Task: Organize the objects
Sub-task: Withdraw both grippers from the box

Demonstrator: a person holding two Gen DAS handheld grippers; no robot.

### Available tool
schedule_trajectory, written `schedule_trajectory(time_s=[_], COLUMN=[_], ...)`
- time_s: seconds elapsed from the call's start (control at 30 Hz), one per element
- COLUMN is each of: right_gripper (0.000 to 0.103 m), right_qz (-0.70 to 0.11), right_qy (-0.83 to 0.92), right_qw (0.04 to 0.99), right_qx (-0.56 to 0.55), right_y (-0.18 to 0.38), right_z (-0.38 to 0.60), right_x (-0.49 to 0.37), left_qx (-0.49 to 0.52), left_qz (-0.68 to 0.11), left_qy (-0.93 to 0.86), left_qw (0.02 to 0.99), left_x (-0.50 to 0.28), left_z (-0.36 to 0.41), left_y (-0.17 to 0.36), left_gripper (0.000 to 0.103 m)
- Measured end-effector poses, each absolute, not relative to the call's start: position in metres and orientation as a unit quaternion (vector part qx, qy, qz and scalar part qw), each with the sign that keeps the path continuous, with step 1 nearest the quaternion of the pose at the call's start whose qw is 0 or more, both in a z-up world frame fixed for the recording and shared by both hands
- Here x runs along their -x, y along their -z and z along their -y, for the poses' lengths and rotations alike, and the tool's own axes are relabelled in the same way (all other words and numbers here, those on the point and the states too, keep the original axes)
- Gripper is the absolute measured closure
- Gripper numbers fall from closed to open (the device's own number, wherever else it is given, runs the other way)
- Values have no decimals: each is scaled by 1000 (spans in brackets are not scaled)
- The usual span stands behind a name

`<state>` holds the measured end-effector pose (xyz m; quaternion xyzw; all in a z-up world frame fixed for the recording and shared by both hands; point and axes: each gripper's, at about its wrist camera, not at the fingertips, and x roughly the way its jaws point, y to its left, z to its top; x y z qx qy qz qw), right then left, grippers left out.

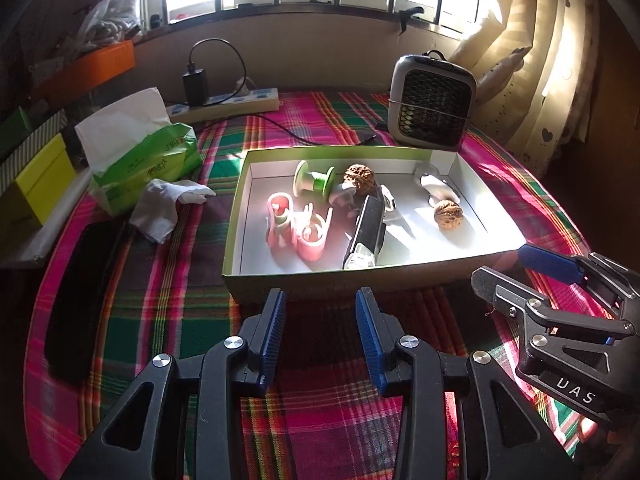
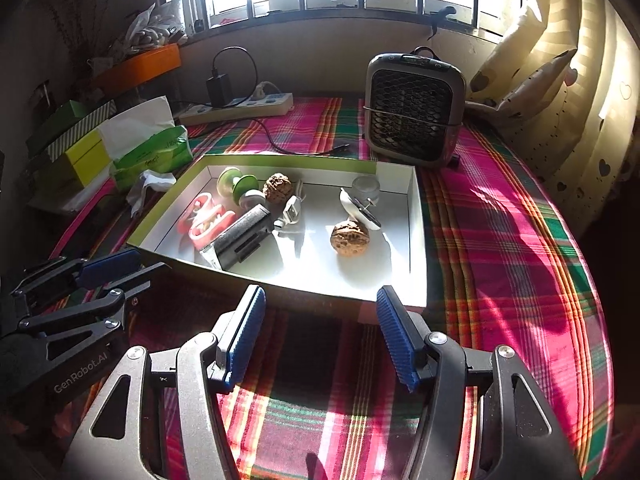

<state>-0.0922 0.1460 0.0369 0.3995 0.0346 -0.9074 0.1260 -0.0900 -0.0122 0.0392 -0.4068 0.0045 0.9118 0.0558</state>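
Observation:
A shallow box [image 1: 304, 280] [image 2: 280, 280] with green walls and a white inside lies on the plaid cloth. In it lie two walnuts [image 1: 449, 215] [image 2: 349, 239], a green spool [image 1: 314, 180] [image 2: 236, 186], pink clips [image 1: 298, 228] [image 2: 206, 218], a black and silver device [image 1: 366, 234] [image 2: 244, 240] and a white USB plug [image 2: 291, 210]. My left gripper [image 1: 320, 332] hangs open just short of the box's near wall, nothing between its blue pads. My right gripper [image 2: 320, 332] stands open too, wider, also empty, before the near wall.
A small grey fan [image 1: 430, 100] [image 2: 412, 108] stands behind the box. A green tissue pack [image 1: 148, 160], a crumpled tissue [image 1: 168, 204], yellow boxes [image 1: 40, 184] and a black flat object [image 1: 80, 304] lie left. A power strip [image 1: 224, 104] with cables runs along the wall. Curtains [image 2: 560, 100] hang right.

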Motion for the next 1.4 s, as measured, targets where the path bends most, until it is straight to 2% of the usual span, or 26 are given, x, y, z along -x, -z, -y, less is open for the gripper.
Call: schedule_trajectory(time_s=[0.33, 0.6, 0.93, 1.4], right_gripper=[44, 43, 37, 29], right_qz=[-37, -51, -46, -44], right_qy=[892, 893, 895, 894], right_qw=[119, 101, 92, 85], right_qx=[-434, -435, -435, -438], right_y=[-10, -3, -3, -1], right_z=[-147, -150, -154, -155], right_x=[77, 71, 71, 72], left_qx=[440, 430, 426, 426], left_qz=[-1, -6, -12, -9], left_qy=[-897, -903, -904, -904], left_qw=[38, 26, 24, 26], left_x=[73, 70, 69, 70], left_z=[14, 13, 7, 8], left_y=[-11, -9, -8, -8], left_gripper=[69, 69, 59, 58])
